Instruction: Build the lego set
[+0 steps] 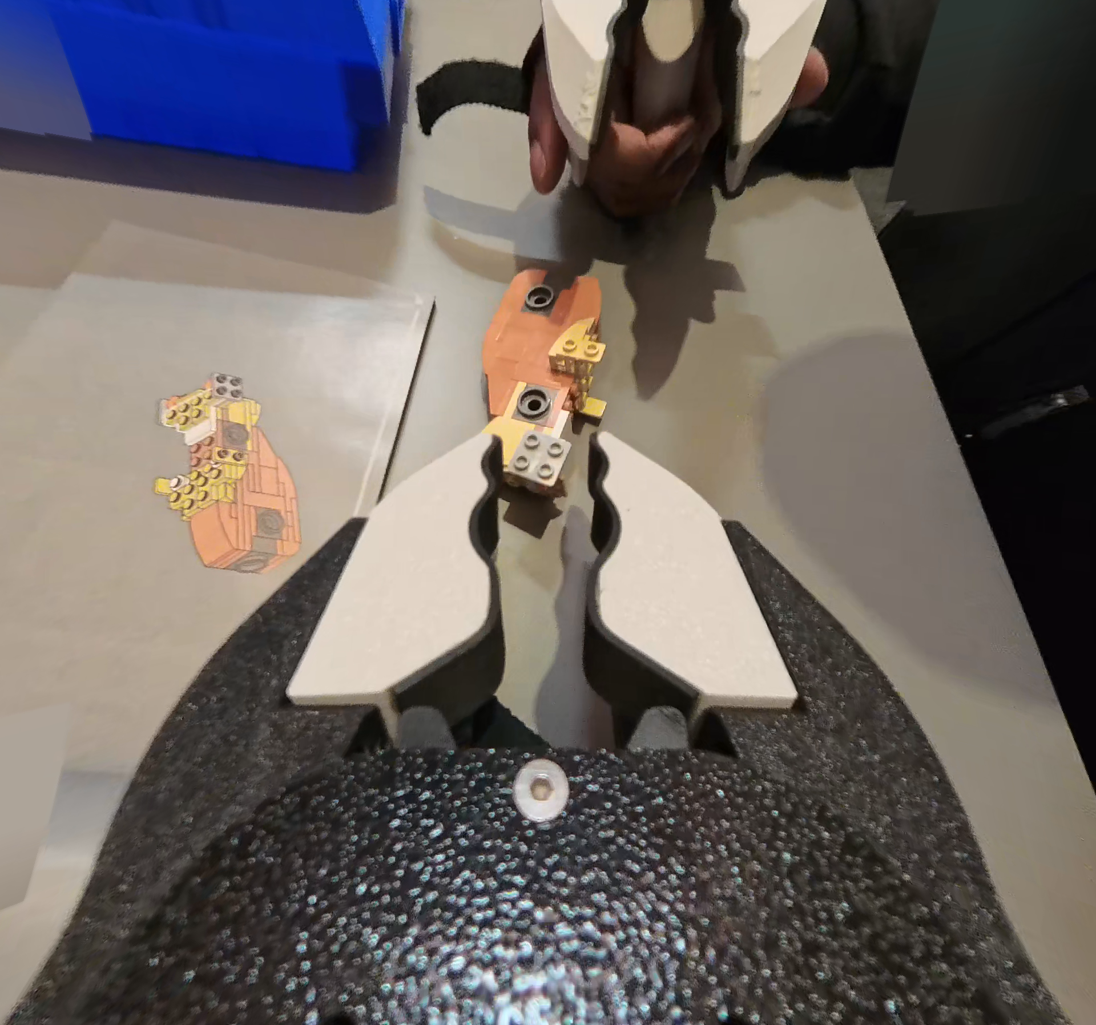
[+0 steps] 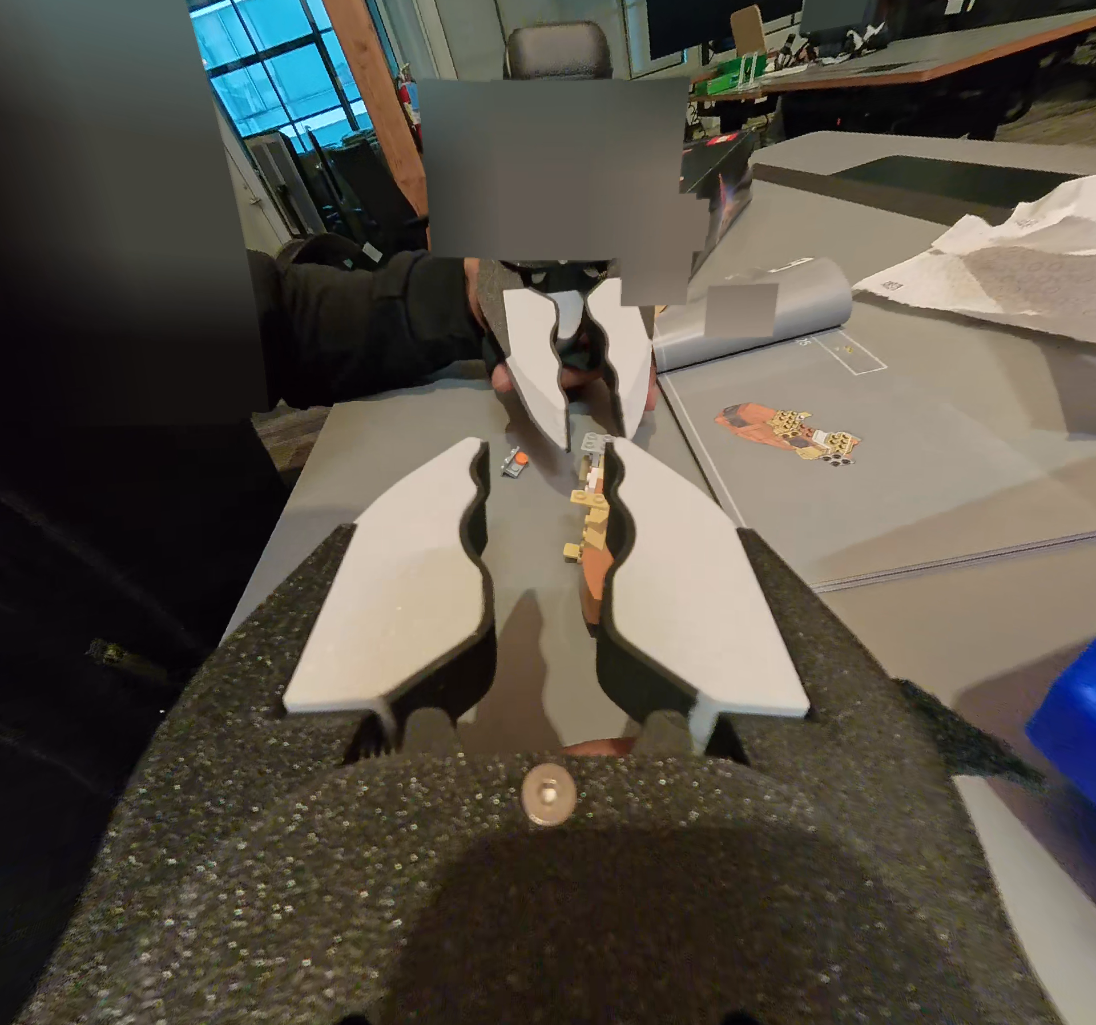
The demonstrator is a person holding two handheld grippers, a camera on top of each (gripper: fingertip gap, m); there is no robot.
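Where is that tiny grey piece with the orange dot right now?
In the right wrist view, the small grey piece with the orange stud lies loose on the grey table, just left of the orange-and-tan lego model and ahead of the right gripper's open jaws.

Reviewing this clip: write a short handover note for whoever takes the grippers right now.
Left gripper: open, empty, tips straddling the grey-plate end of the lego model.
Right gripper: open, empty, low over the model's other end; its right finger hides much of the model.
Model lies on the grey table, orange body with tan and grey parts attached.
A small grey piece with an orange stud lies loose beside it.
Open instruction booklet shows the step; blue bin sits behind it.
Done: part of the body assembled.
Left: compare the model with the booklet, probably add the loose piece.
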